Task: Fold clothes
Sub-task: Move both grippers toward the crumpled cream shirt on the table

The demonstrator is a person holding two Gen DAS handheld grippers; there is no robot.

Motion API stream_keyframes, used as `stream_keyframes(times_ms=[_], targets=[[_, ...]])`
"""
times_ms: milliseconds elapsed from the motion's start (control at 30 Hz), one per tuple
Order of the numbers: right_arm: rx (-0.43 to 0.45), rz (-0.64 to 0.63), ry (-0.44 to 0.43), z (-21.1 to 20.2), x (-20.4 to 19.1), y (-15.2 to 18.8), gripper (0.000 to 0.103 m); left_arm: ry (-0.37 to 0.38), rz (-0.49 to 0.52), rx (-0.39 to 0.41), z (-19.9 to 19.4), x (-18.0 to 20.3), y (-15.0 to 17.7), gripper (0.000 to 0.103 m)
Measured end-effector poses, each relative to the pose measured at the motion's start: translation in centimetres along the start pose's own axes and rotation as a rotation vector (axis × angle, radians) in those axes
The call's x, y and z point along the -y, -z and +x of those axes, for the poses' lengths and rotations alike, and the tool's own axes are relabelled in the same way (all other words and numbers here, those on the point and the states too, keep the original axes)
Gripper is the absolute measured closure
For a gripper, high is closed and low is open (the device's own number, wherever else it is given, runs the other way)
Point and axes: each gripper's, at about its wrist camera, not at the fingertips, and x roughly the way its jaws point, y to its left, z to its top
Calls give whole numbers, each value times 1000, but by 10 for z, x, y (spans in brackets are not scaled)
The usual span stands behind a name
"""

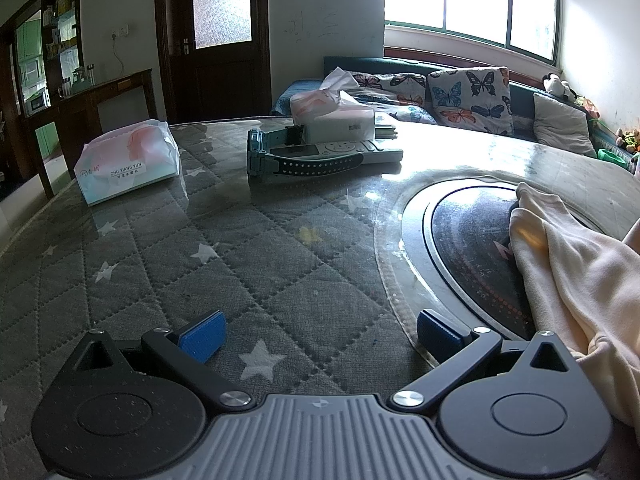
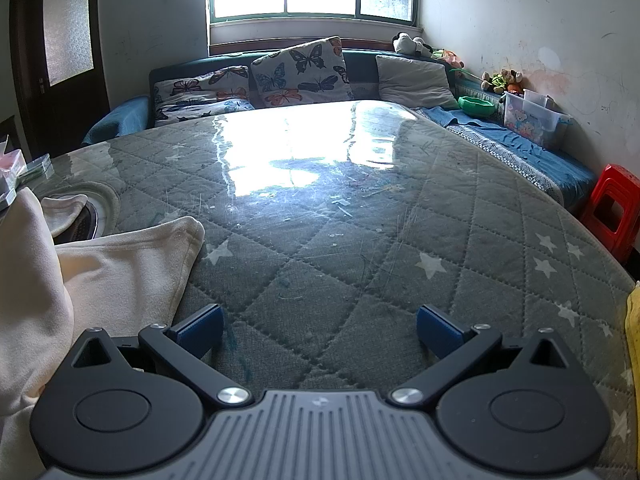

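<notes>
A cream garment (image 1: 576, 280) lies crumpled at the right of the left wrist view, partly over a round black inset (image 1: 476, 248) in the table. In the right wrist view the same cream garment (image 2: 100, 280) fills the left side. My left gripper (image 1: 318, 338) is open above the quilted grey table cover, nothing between its blue pads, with the cloth just to its right. My right gripper (image 2: 318, 334) is also open and empty, and the cloth's edge lies beside its left finger (image 2: 200, 332).
On the table's far side sit a tissue pack (image 1: 128, 160), a second tissue pack (image 1: 332, 114), a remote (image 1: 344, 150) and a strapped device (image 1: 292, 162). A sofa with butterfly cushions (image 2: 296, 70) stands behind. A red stool (image 2: 612, 208) and something yellow (image 2: 632, 340) are at the right.
</notes>
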Motion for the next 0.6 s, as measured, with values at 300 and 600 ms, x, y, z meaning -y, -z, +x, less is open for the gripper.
stream_keyframes(times_ms=[300, 600], targets=[[-8, -9, -8, -4, 2, 1, 0, -29, -24, -6, -5, 2, 2, 0], [-3, -52, -41, -27, -2, 15, 0, -28, -34, -32, -22, 16, 13, 0]])
